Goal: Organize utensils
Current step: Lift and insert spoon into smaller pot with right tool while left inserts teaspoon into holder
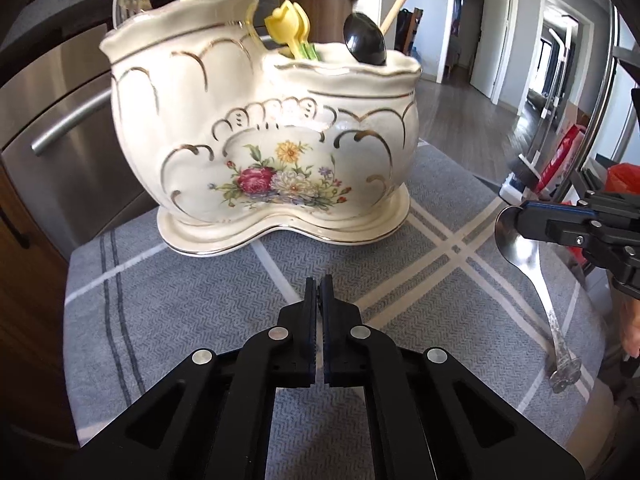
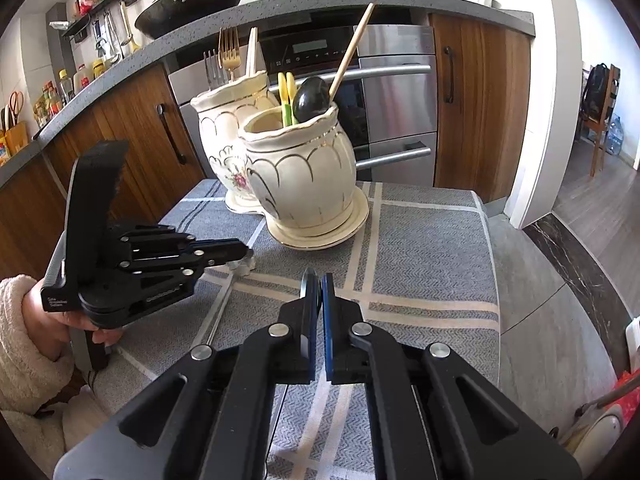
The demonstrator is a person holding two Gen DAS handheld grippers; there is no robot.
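Though gilt-trimmed, cream floral utensil holder [image 1: 264,136]

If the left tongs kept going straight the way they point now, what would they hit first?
Probably the grey checked cloth just ahead of the left tongs, short of the floral ceramic holder; depth is hard to judge.

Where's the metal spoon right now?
Left wrist view, far right: the metal spoon is clamped by its bowl in the right tongs, handle trailing onto the grey cloth.

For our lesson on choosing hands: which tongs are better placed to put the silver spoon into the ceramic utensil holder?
Right. The right tongs grip the silver spoon by its bowl; the left tongs are shut and empty.
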